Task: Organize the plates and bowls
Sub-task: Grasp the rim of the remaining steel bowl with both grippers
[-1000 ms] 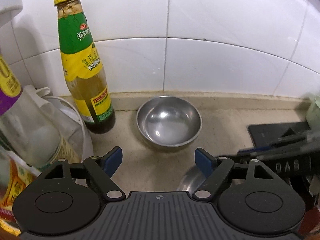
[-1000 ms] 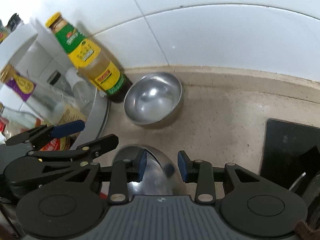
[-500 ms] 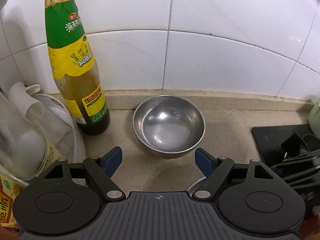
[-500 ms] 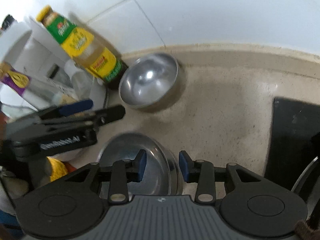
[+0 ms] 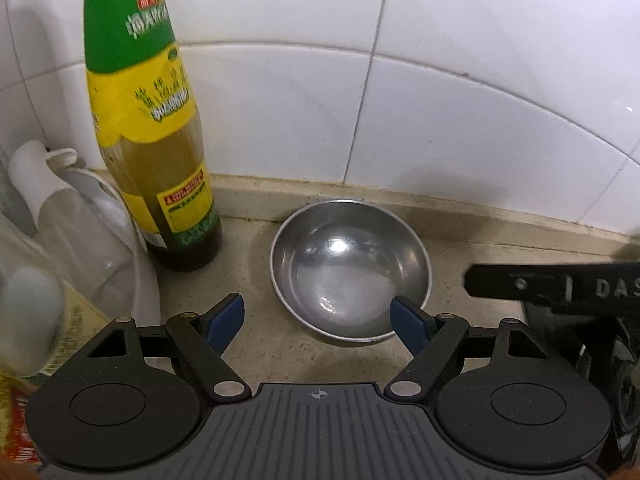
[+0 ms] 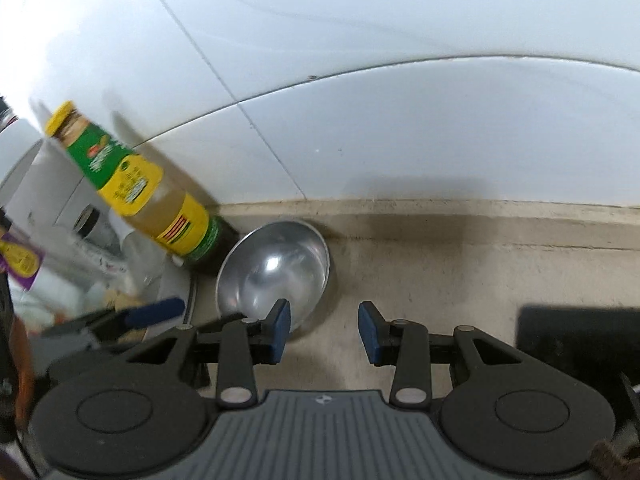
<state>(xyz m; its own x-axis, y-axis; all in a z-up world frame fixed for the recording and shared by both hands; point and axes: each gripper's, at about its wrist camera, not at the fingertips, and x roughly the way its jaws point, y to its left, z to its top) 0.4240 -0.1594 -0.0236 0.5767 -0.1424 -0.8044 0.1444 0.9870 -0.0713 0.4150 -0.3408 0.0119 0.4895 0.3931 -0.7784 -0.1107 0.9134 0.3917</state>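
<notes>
From my left wrist view, the only clear letters were white capitals "DAS" on the black arm of my right gripper [image 5: 560, 286], cut off at the picture's edge. The sauce bottle [image 5: 160, 152] beside me carried print on its green band [image 5: 138, 20], its yellow label [image 5: 160, 108] and a small red strip [image 5: 185, 195] lower down, but all of it was blurred and I could not read a single character. From my right wrist view the same bottle [image 6: 160, 204] showed its labels tilted and smeared, equally unreadable. A purple and yellow label [image 6: 18, 262] at the left edge bore marks too blurred to make out.
</notes>
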